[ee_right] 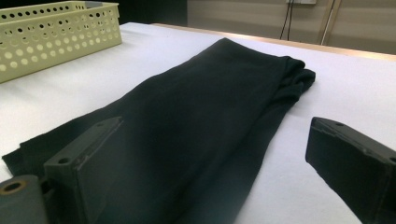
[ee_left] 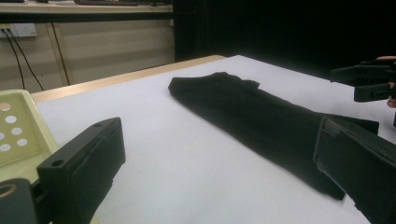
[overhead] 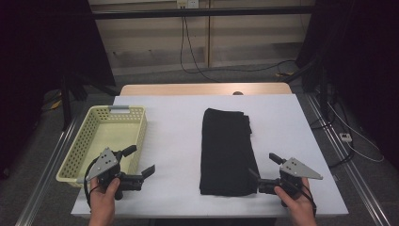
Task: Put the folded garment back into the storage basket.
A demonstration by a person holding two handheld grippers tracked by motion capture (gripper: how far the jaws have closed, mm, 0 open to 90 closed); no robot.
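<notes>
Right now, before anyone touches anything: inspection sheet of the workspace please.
Surface: white table cover, flat, wooden edge at the far side.
Job's things: folded black garment lying lengthwise mid-table; yellow perforated basket at the left, nothing seen inside.
Clutter: nothing seen.
Grippers: left gripper open, beside the basket, holding nothing; right gripper open at the garment's near right corner, not gripping it.
Cables: black cables down the far wall and across the floor; white plug strip on the floor at the right.
Surroundings: dark curtains both sides, metal floor rails.
</notes>
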